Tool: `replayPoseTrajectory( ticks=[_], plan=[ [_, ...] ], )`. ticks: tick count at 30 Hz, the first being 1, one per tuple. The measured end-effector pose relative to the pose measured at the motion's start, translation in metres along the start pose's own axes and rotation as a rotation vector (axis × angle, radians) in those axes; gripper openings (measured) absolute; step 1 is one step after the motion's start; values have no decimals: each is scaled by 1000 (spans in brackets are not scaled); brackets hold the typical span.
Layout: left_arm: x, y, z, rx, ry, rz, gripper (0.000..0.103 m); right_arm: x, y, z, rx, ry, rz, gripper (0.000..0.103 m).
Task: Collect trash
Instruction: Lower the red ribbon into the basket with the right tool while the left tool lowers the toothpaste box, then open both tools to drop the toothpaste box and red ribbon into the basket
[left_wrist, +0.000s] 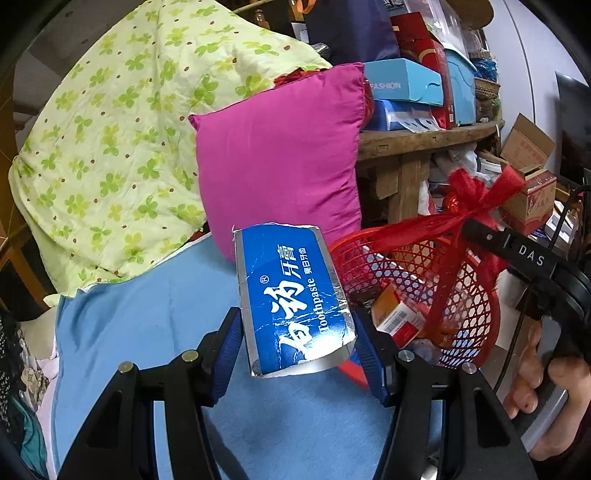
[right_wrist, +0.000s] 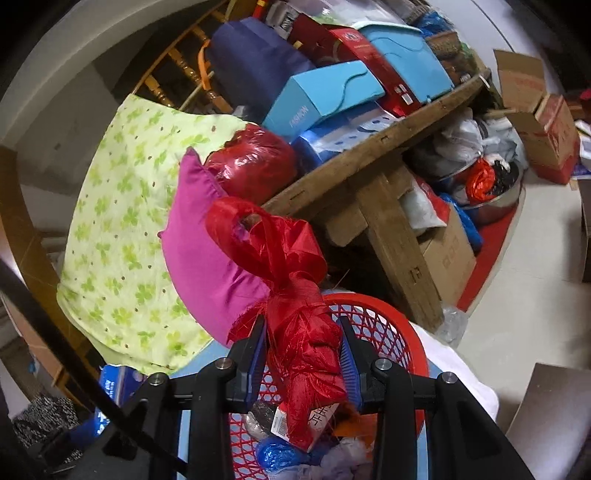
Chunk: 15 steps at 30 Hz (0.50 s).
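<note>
My left gripper (left_wrist: 297, 345) is shut on a blue and silver toothpaste box (left_wrist: 291, 295), held up over the blue bed sheet (left_wrist: 155, 314). To its right hangs a red mesh basket (left_wrist: 469, 295) with trash in it, among it an orange and white carton (left_wrist: 397, 317). My right gripper (right_wrist: 303, 350) is shut on the basket's handle, which is wrapped in red ribbon (right_wrist: 295, 306). The basket (right_wrist: 384, 332) hangs below it with a small carton (right_wrist: 317, 417), a blue wrapper (right_wrist: 277, 454) and other scraps inside. In the left wrist view a hand (left_wrist: 543, 387) holds the right gripper's grip.
A pink cushion (left_wrist: 280, 158) and a green clover-print pillow (left_wrist: 110, 147) lie at the head of the bed. A wooden table (right_wrist: 369, 166) piled with boxes stands beyond, with bags and cardboard boxes (right_wrist: 543, 122) on the floor beneath and beside it.
</note>
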<state>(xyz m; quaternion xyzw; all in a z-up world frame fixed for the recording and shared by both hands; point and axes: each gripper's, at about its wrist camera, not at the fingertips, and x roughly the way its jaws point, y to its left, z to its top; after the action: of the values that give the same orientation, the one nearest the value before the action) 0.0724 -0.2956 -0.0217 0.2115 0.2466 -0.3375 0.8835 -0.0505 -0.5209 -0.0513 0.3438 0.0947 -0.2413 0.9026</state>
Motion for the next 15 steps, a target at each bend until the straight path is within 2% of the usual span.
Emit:
replayPoseTrajectory(
  ticks=[8, 15],
  plan=[
    [8, -20, 6, 33, 4, 17, 61, -5, -8, 0, -74, -28, -24, 39],
    [13, -31, 10, 55, 6, 23, 61, -6, -19, 4, -58, -28, -24, 39]
  ],
)
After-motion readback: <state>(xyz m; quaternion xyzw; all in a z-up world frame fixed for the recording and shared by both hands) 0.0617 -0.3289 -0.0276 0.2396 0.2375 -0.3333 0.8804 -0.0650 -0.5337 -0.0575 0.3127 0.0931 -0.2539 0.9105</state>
